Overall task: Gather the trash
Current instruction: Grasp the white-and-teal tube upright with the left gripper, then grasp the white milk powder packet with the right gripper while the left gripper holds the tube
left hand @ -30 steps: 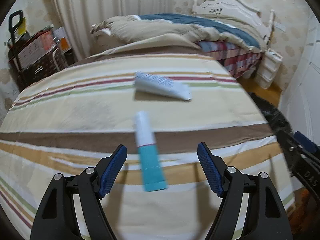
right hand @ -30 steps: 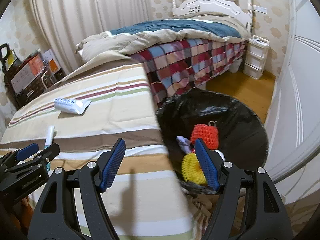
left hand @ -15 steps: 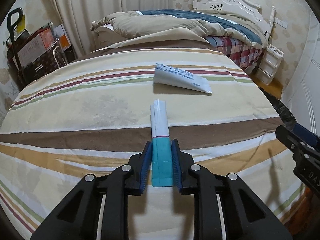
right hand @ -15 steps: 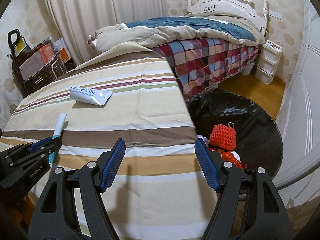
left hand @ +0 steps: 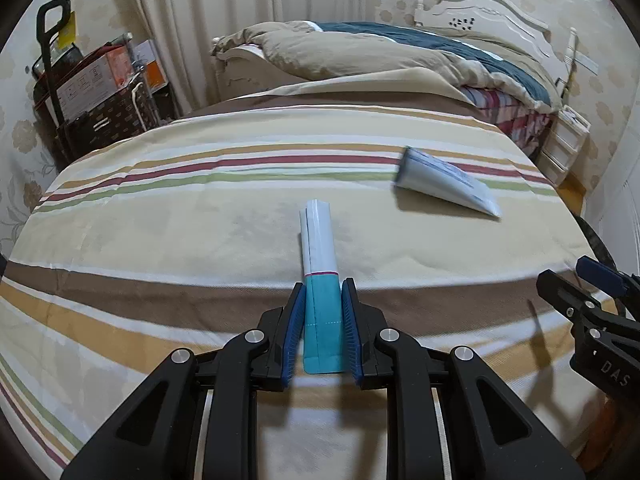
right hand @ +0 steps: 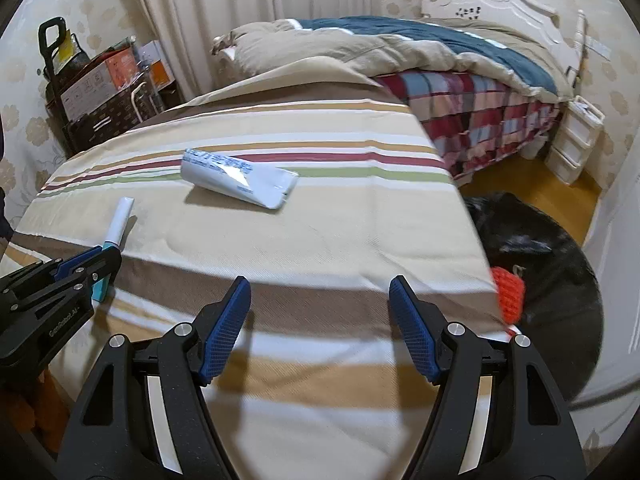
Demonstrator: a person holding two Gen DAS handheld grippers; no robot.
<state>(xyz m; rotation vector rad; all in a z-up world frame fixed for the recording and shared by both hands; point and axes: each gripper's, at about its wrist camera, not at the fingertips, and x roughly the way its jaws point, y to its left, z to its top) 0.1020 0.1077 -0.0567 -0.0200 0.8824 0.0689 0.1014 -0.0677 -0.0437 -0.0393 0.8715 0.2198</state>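
Left gripper (left hand: 323,322) has gone from wide open a second ago to clamped on the teal end of the tube (left hand: 319,252) — pads tight on both sides, white end sticking out forward over the striped cover (left hand: 160,216). Half a second ago it was already closed on it.

Right gripper (right hand: 320,328) is open with nothing between its pads, same gap as before. Its view has swung left: the cover now fills most of it and the black bin bag (right hand: 552,248) has slid to the right edge.

The foil packet (right hand: 240,178) lies flat on the cover, apart from the tube, untouched.

Hard to read: the bag's contents are mostly cut off by the cover's edge — only an orange mesh thing (right hand: 508,290) shows. Packet print is blurred.
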